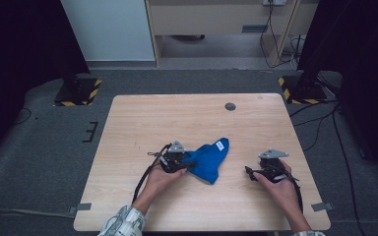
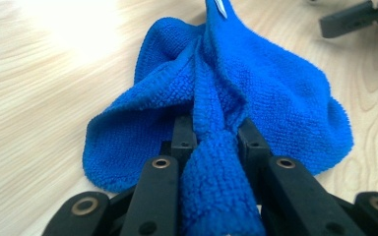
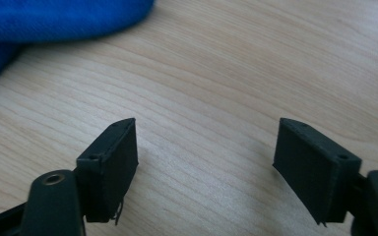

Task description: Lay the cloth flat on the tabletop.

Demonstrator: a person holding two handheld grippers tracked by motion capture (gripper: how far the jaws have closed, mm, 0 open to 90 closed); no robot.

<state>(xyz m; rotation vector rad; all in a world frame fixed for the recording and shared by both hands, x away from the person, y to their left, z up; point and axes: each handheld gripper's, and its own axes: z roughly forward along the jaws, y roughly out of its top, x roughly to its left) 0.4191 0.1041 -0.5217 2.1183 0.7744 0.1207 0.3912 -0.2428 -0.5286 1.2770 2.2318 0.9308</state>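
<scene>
**Blue cloth pinched at one end on a bare wooden table**

A light wooden table (image 1: pixel 128 123) with rounded corners stands on grey carpet, with a small dark round cap (image 1: pixel 230 106) set in its top near the far edge, right of centre. Two strips of grey tape (image 1: pixel 79 207) mark the near corners. Black stands on yellow-and-black striped feet (image 1: pixel 78 92) flank the far corners, and nothing lies between the two grippers but bare wood. A crumpled blue microfibre cloth (image 1: pixel 209 160) rests near the middle of the table, closer to the near edge, bunched into ridges and fanning out wide. A small white label (image 1: pixel 220 145) sits at its far tip; any writing on it is too small to read. The left gripper (image 1: pixel 179 164) has its black jaws clamped on a gathered fold at the cloth's left end. The right gripper (image 1: pixel 256 173) rests well to the cloth's right, its jaws apart with nothing between them.
</scene>
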